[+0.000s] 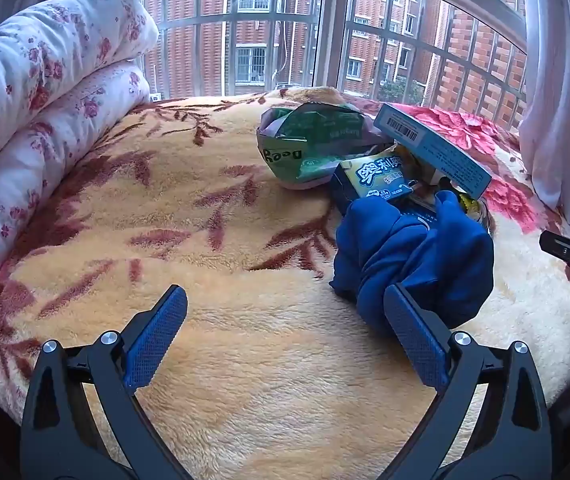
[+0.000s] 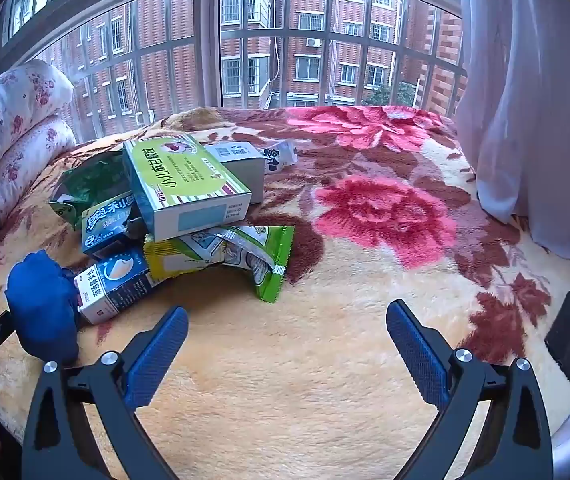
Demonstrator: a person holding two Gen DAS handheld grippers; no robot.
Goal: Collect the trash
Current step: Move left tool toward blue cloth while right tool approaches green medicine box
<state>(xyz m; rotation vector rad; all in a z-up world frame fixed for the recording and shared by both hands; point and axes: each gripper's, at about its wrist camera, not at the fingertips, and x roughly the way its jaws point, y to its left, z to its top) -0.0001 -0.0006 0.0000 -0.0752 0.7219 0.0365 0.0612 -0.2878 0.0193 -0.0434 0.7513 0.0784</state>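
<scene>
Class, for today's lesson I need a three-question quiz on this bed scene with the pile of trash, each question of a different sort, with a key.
1. True or false: the left gripper is shut on the blue cloth bundle.
2. Multiple choice: what lies on top of the trash pile? A) the green-topped box B) a glass bottle C) a newspaper
3. Short answer: what does the pile rest on?

Key
1. False: both the left gripper and the right gripper stand open, with nothing between the jaws.
2. A: it leans over the yellow-green snack wrapper and the small blue carton.
3. The floral blanket.
</scene>
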